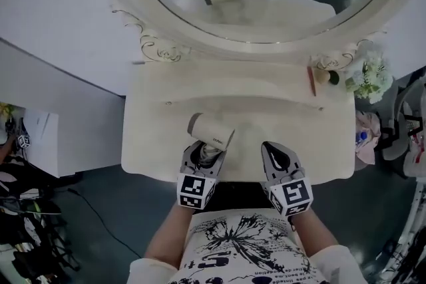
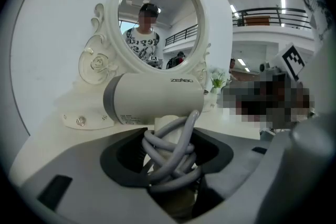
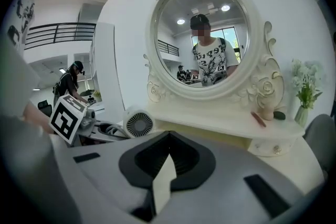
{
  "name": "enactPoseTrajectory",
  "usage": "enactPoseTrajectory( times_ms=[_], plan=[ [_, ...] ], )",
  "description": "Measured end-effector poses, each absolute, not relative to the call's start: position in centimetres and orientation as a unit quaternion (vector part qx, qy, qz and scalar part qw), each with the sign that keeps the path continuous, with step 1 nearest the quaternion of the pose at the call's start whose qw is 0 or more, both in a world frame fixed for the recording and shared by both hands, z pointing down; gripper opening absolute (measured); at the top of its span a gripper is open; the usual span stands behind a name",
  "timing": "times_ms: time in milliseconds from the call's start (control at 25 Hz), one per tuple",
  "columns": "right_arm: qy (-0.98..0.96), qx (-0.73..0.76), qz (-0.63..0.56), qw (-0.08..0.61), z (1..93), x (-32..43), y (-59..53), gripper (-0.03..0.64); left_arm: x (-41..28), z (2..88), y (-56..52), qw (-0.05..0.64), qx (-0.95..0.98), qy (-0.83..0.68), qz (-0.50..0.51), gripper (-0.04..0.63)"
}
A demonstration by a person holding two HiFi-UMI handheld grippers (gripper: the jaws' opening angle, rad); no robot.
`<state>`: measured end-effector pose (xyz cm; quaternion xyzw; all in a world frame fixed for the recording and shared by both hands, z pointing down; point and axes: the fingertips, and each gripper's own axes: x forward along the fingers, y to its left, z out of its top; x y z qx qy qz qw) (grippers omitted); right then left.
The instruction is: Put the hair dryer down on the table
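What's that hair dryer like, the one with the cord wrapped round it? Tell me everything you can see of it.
The hair dryer looks like smooth cream plastic, with a grey band near one end of its barrel, small dark lettering on the side and a round slotted grille at the other end. Its grey cord is coiled around the handle. The left gripper is closed on handle and cord, holding the barrel roughly level over the white dressing table. Whether it touches the tabletop cannot be told.

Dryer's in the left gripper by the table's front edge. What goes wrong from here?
1. The left gripper grips the hair dryer over its wound cord; loops may snag the fingers on release.
2. It sits close to the front edge of the table; the round barrel might roll off.
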<state>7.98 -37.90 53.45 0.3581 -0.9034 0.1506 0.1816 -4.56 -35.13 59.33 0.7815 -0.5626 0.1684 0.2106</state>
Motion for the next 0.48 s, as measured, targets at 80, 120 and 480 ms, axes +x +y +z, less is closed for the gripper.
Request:
enactPoseTrajectory(
  times_ms=[80, 120, 480],
  plan=[
    [-0.905, 0.351, 0.155, 0.186, 54.2, 8.1, -38.6, 0.011, -4.5, 60.8, -35.8, 0.220, 0.775, -0.565, 0.181, 0.247],
    [-0.905, 0.347, 0.157, 0.188, 54.5, 8.1, -38.9, 0.011, -4.4, 61.5, -36.1, 0.224, 0.771, -0.566, 0.186, 0.247],
    [-0.905, 0.331, 0.168, 0.206, 56.3, 9.4, -41.2, 0.011, -3.0, 66.1, -39.4, 0.239, 0.763, -0.549, 0.243, 0.247]
  ],
)
